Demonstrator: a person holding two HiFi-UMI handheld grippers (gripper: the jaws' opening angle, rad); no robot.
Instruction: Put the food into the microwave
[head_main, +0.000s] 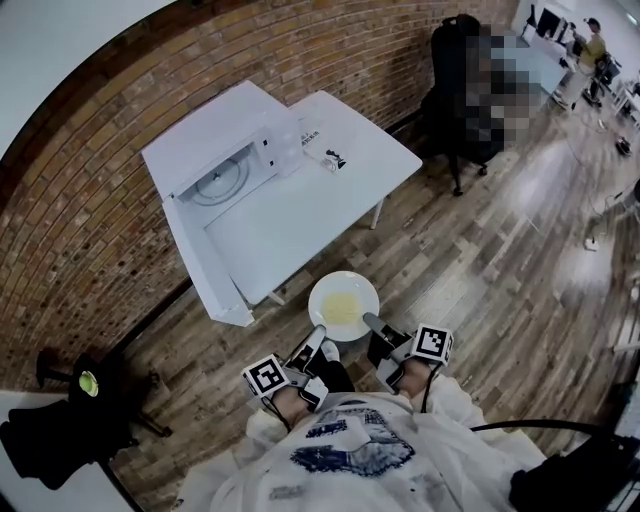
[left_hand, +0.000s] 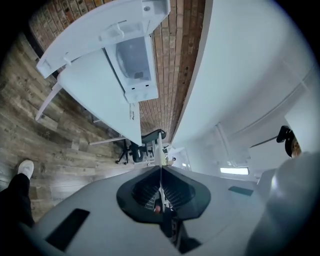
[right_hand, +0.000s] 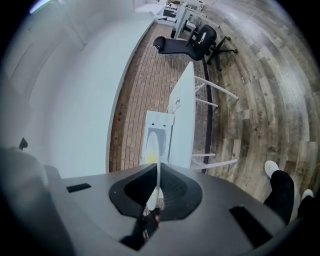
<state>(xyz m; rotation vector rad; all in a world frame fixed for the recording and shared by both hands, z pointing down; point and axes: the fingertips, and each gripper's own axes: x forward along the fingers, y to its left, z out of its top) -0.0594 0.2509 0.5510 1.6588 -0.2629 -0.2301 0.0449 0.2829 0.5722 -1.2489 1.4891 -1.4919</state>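
A white plate (head_main: 322, 290) with yellow food (head_main: 343, 307) hangs level above the floor, just in front of the white table (head_main: 350, 190). My left gripper (head_main: 318, 336) is shut on the plate's near-left rim, and my right gripper (head_main: 370, 322) is shut on its near-right rim. In both gripper views the plate shows edge-on between the jaws, as a thin rim (left_hand: 160, 150) on the left and a broader one (right_hand: 152, 150) on the right. The white microwave (head_main: 225, 150) stands on the table's far left with its door (head_main: 205, 270) swung fully open toward me, its turntable visible inside.
A brick wall runs behind the table. Some printed paper (head_main: 335, 158) lies beside the microwave. A black office chair (head_main: 455, 90) stands to the table's right on the wooden floor. A dark stand (head_main: 85, 390) is at the lower left. A person (head_main: 595, 45) is far off.
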